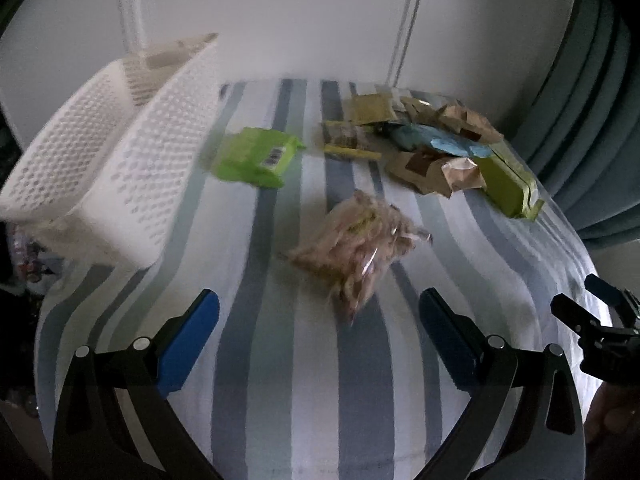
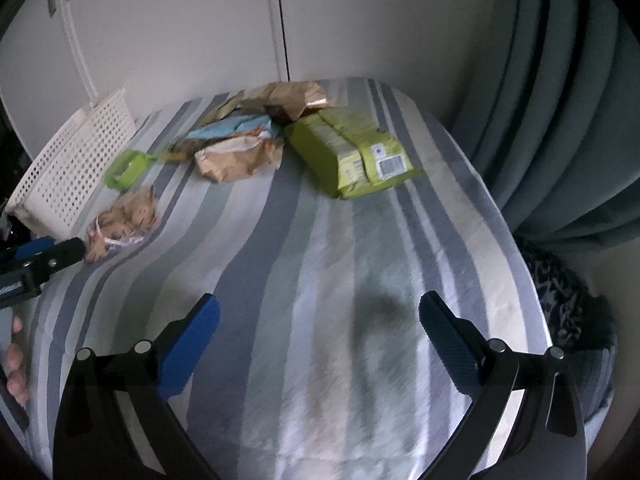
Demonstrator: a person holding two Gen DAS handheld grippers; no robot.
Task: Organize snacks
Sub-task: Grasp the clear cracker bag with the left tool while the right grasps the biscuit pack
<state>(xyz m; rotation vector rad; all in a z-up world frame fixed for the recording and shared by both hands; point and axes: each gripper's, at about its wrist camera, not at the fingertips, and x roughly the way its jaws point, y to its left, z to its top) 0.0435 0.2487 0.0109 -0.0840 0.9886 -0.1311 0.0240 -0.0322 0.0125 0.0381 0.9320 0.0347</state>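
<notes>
you've barely begun: both your left gripper and right gripper gape unladen, every snack ahead lies outside the white basket.

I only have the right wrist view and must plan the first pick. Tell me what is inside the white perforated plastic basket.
Observer: The left wrist view looks into the white perforated plastic basket: no snack shows inside it.
Operator: Report the left gripper.
Observer: The left gripper is open, holding nothing.
Operator: Say what lies ahead of it.
Observer: The clear bag of pale snacks, straight ahead between its fingers, untouched.
</notes>
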